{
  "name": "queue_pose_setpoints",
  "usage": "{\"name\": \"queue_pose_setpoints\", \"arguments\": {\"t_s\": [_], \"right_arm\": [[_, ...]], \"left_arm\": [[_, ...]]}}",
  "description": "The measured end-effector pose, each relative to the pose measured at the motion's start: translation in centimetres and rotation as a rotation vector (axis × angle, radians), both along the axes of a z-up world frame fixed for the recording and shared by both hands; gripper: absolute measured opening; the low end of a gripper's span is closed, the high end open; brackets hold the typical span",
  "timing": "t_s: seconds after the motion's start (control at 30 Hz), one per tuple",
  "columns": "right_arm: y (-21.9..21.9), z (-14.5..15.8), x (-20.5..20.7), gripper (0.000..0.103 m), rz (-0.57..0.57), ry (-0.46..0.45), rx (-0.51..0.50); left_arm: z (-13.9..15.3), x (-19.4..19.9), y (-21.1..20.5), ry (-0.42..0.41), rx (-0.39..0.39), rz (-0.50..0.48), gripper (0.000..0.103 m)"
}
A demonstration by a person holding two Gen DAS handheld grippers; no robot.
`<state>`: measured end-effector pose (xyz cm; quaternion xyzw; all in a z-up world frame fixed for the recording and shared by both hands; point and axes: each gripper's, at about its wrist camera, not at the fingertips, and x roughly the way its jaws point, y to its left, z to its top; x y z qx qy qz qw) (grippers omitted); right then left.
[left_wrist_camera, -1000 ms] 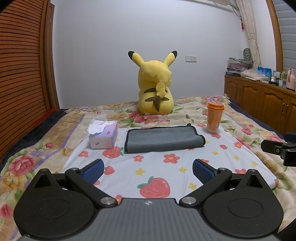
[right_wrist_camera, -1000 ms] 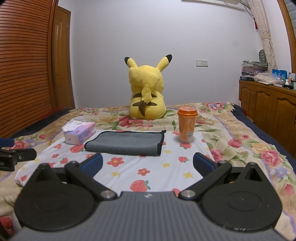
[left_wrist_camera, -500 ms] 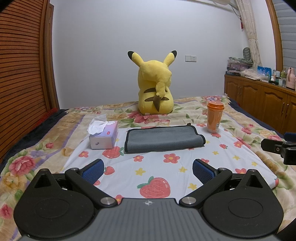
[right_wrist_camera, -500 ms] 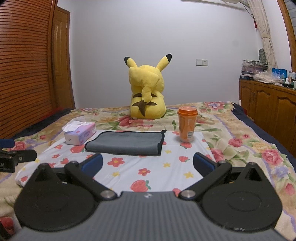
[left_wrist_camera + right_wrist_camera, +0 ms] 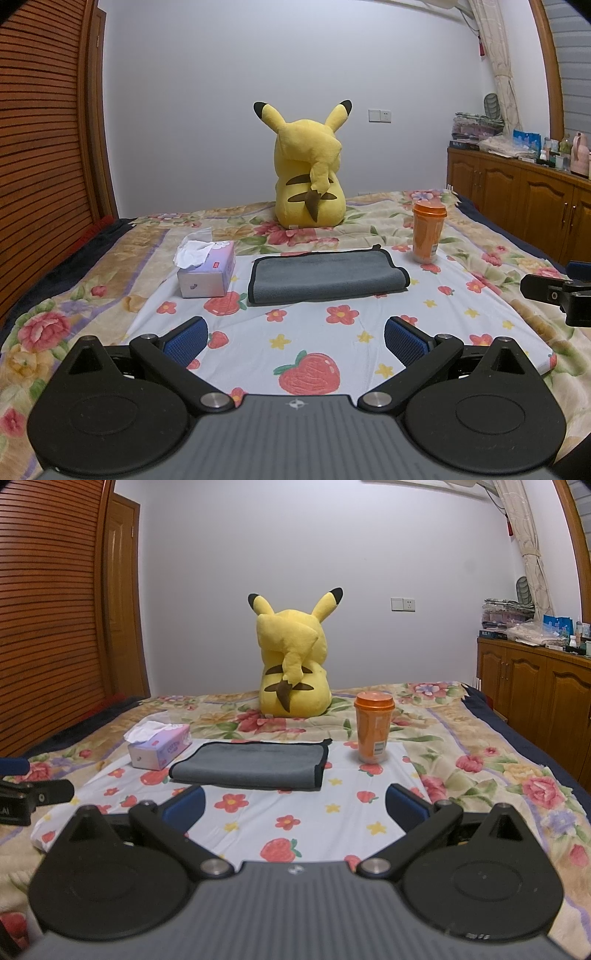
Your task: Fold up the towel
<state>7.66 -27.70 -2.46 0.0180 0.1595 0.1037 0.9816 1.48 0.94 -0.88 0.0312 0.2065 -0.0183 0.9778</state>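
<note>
A grey towel with a black hem [image 5: 325, 275] lies folded flat on a white flowered cloth [image 5: 332, 332] on the bed; it also shows in the right wrist view [image 5: 255, 764]. My left gripper [image 5: 295, 341] is open and empty, well short of the towel's near edge. My right gripper [image 5: 293, 806] is open and empty, also short of the towel. Each gripper's side shows at the edge of the other's view.
A tissue box [image 5: 207, 271] stands left of the towel. An orange lidded cup [image 5: 427, 230] stands to its right. A yellow plush toy [image 5: 310, 177] sits behind. Wooden cabinets [image 5: 524, 206] line the right wall, a slatted wooden wall [image 5: 44, 147] the left.
Almost nothing has changed. Both grippers stay open and nearly still; the views shift only slightly.
</note>
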Motion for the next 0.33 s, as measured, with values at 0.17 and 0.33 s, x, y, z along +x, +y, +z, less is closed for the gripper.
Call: {"name": "queue_pose_setpoints", "arguments": {"t_s": [0.17, 0.33], "right_arm": [[-0.04, 0.02, 0.0, 0.103, 0.0, 0.0, 0.0], [0.0, 0.02, 0.0, 0.103, -0.001, 0.0, 0.0]], "left_arm": [[-0.02, -0.02, 0.0, 0.001, 0.0, 0.0, 0.103], [0.02, -0.01, -0.05, 0.0, 0.001, 0.0, 0.103]]}}
